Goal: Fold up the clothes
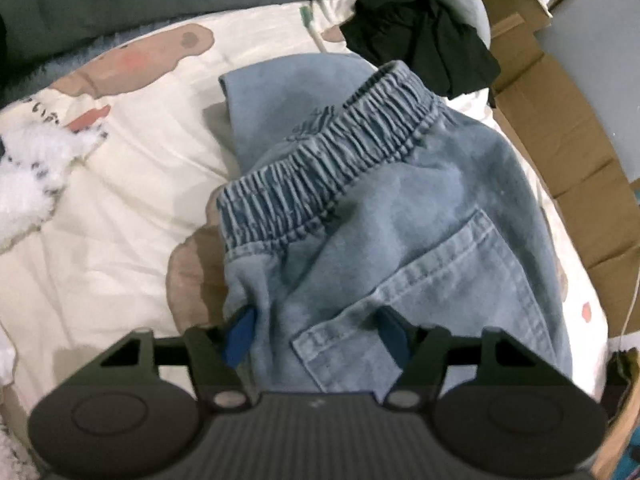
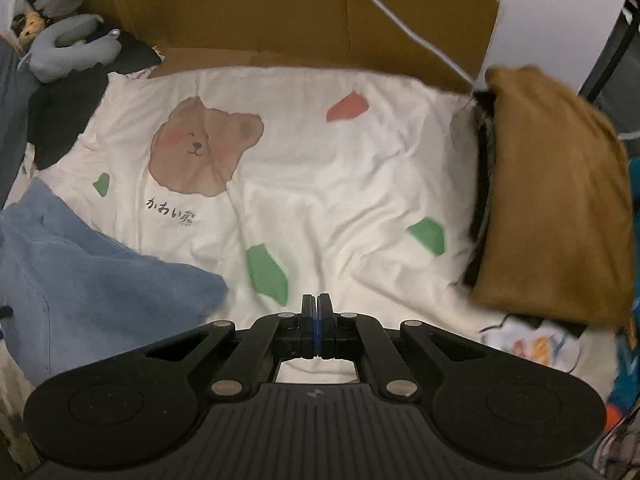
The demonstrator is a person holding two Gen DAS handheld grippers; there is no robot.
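Light blue denim jeans with an elastic waistband fill the left wrist view, folded over and lifted off the bedsheet. My left gripper is shut on a thick bunch of the denim beside the back pocket, with blue pads showing on both sides of the fabric. In the right wrist view the same jeans show as blue cloth at the left edge. My right gripper hovers over the cream bear-print sheet, shut with nothing between its fingers.
A folded brown garment lies on a stack at the right. A black garment lies at the far side of the bed. Cardboard lines the bed's far edge. A grey plush toy sits at the back left, and white fluffy cloth lies to the left.
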